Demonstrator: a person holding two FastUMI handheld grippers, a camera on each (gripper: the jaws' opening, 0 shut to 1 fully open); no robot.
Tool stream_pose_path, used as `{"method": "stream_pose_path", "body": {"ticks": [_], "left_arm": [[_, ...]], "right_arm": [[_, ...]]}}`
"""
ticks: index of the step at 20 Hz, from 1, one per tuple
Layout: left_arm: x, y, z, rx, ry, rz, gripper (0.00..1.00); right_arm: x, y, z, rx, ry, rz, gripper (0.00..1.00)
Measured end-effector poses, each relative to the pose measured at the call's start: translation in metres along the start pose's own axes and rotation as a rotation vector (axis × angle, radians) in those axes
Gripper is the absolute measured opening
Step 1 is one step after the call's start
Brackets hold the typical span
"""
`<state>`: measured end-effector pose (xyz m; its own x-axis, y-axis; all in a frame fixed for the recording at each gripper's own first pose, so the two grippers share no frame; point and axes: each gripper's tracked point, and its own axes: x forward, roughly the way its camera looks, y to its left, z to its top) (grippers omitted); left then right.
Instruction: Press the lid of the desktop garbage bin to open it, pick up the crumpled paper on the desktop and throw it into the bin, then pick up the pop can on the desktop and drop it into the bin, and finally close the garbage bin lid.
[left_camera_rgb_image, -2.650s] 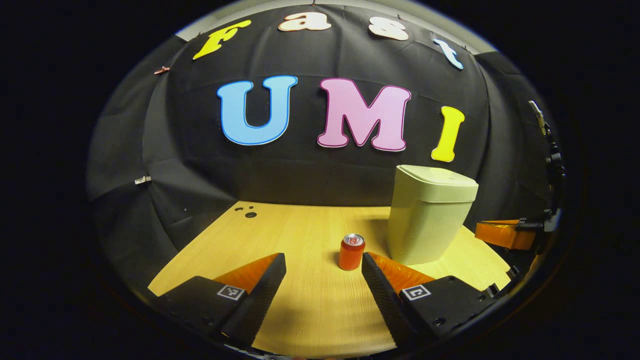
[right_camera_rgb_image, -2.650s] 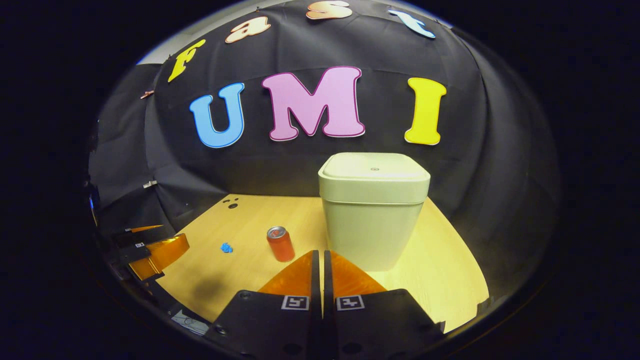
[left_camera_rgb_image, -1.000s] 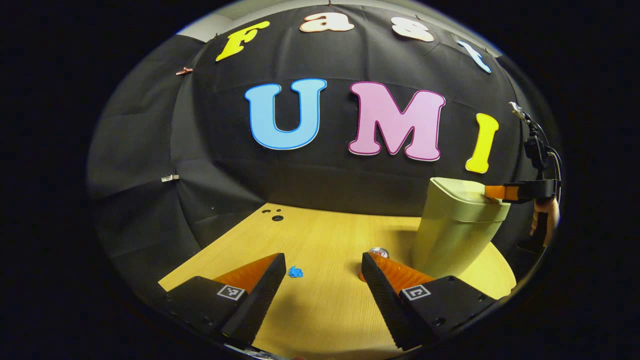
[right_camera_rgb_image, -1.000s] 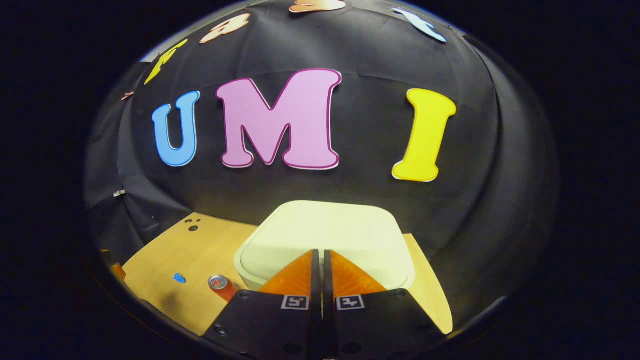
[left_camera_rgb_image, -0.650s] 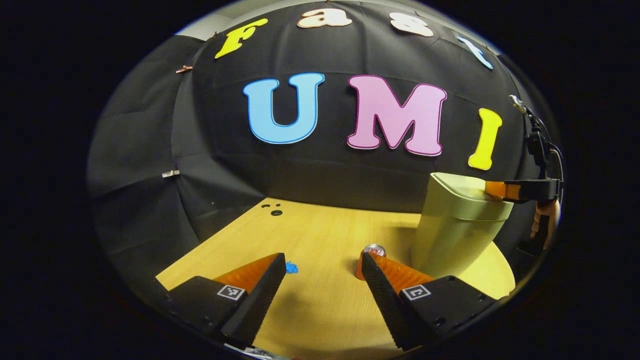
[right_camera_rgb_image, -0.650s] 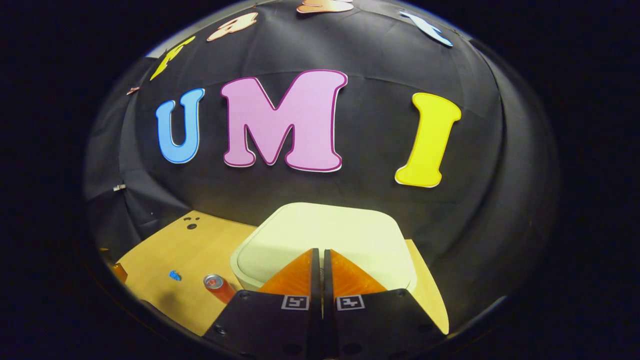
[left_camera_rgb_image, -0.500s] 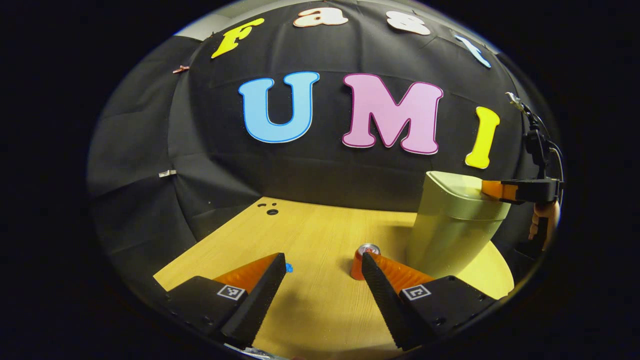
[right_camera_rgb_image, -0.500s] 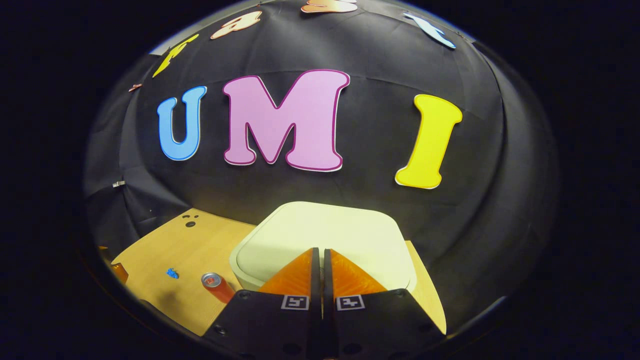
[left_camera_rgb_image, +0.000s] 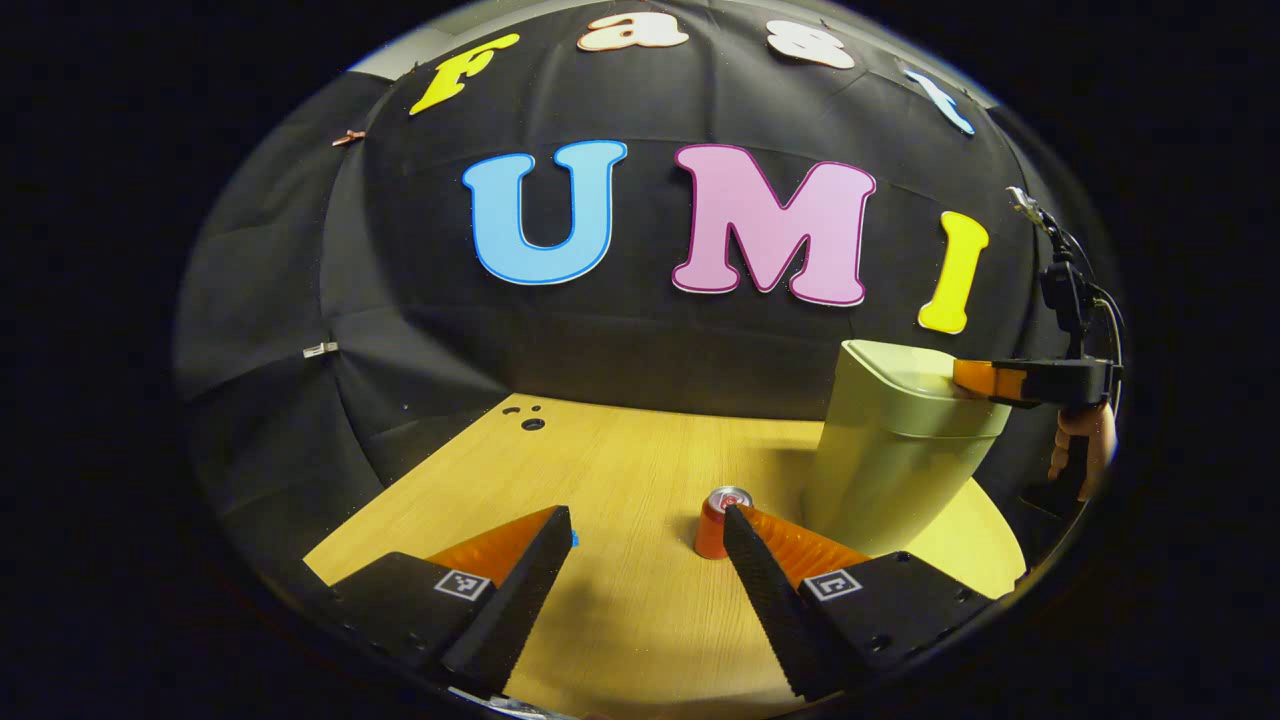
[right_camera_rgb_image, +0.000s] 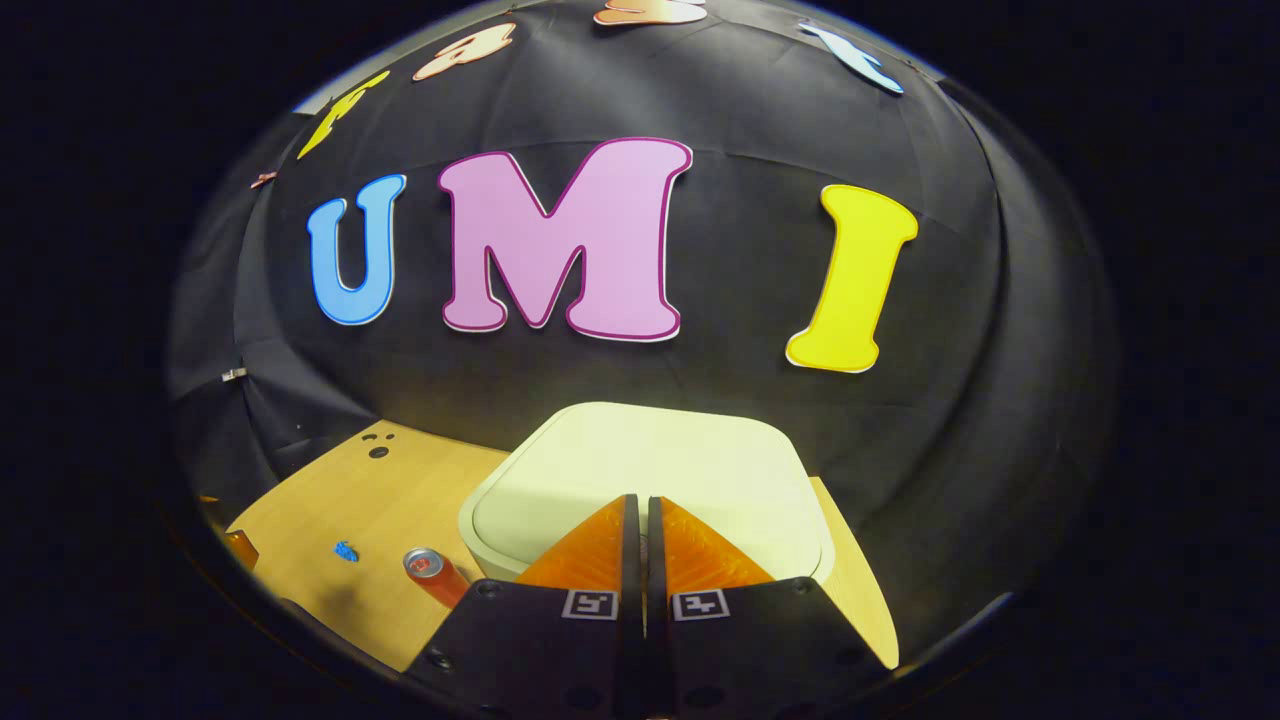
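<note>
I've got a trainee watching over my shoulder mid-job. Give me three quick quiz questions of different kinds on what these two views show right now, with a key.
1. True or false: the garbage bin lid is already up.
2. Multiple choice: where are the right gripper fingertips? A) on the pop can B) over the lid, near its front edge C) on the crumpled paper
3. Fill in: the left gripper is ___, low over the wooden desktop.

Key:
1. False: the lid lies flat on the bin.
2. B.
3. open: its fingers stand wide apart with nothing between them; the can stands upright just past the right-hand finger.
</note>
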<state>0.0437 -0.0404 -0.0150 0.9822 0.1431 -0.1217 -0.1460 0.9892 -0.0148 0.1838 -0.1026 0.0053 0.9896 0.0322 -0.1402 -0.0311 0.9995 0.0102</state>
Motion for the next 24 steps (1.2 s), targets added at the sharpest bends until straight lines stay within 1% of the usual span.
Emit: {"method": "stream_pose_path", "body": {"ticks": [3,4,6,8,10,12,17,23,24], "left_arm": [[0.000,0.008,0.006,0.007,-0.012,-0.030,0.98],[0.000,0.010,0.007,0.005,-0.009,-0.047,0.98],[0.000,0.013,0.003,-0.009,0.002,-0.092,0.98],[0.002,0.020,0.000,-0.020,0.003,-0.126,0.98],[0.005,0.029,-0.003,-0.006,-0.011,-0.143,0.98],[0.011,0.044,-0.007,0.014,-0.013,-0.143,0.98],[0.023,0.073,-0.016,0.006,-0.016,-0.155,0.98],[0.041,0.098,-0.031,0.006,0.008,-0.146,0.98],[0.044,0.099,-0.032,0.008,0.014,-0.147,1.00]], "right_arm": [[-0.001,0.000,0.004,-0.057,-0.008,-0.040,0.05],[-0.002,0.006,0.008,-0.060,0.000,-0.037,0.05],[-0.006,0.015,0.010,-0.043,0.024,-0.024,0.05],[-0.013,0.018,0.020,-0.033,-0.003,-0.044,0.05],[-0.024,0.020,0.028,-0.032,-0.032,-0.067,0.05],[-0.037,0.025,0.032,-0.025,-0.045,-0.080,0.05],[-0.067,0.031,0.027,-0.015,-0.029,-0.121,0.05],[-0.093,0.031,0.006,0.024,-0.004,-0.171,0.05],[-0.098,0.033,0.001,0.035,0.002,-0.176,0.09]]}}
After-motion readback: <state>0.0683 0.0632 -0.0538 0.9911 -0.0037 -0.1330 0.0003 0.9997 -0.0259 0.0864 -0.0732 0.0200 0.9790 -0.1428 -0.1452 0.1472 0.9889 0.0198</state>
